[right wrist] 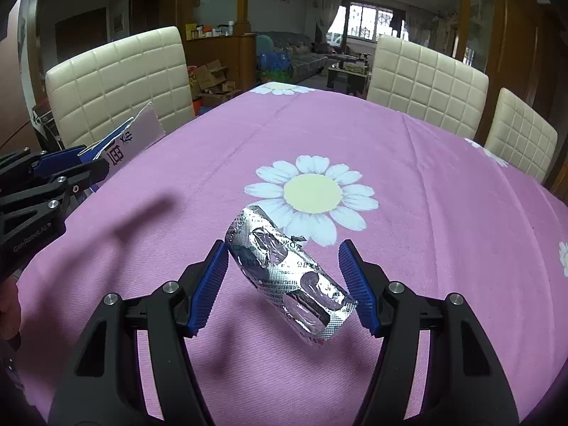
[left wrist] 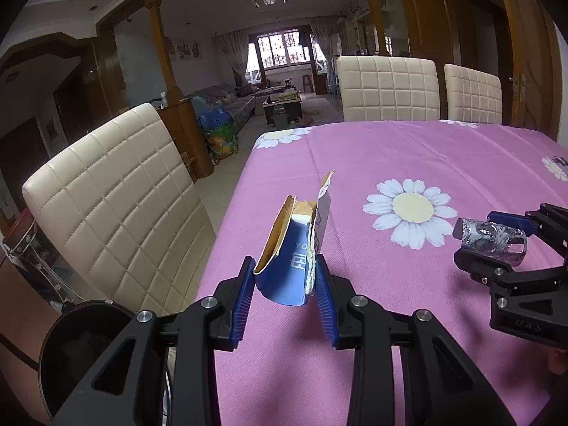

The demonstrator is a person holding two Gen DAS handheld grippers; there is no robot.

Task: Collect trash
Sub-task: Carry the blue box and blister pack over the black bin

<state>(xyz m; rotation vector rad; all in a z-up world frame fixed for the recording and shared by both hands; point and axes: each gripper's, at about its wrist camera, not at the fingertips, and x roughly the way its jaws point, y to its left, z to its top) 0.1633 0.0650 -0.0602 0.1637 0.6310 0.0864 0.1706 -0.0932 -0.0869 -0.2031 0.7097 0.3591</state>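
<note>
Left gripper (left wrist: 285, 289) jaws narrow, right gripper (right wrist: 289, 285) jaws wider, both clamping.

A pink cloth (right wrist: 390, 149) printed with white daisies with pale yellow centres covers the counter. The torn box (left wrist: 289, 269) is blue and white with brown inside; the blister pack (right wrist: 291, 277) is shiny silver. The quilted chairs (right wrist: 117, 85) are cream.
</note>
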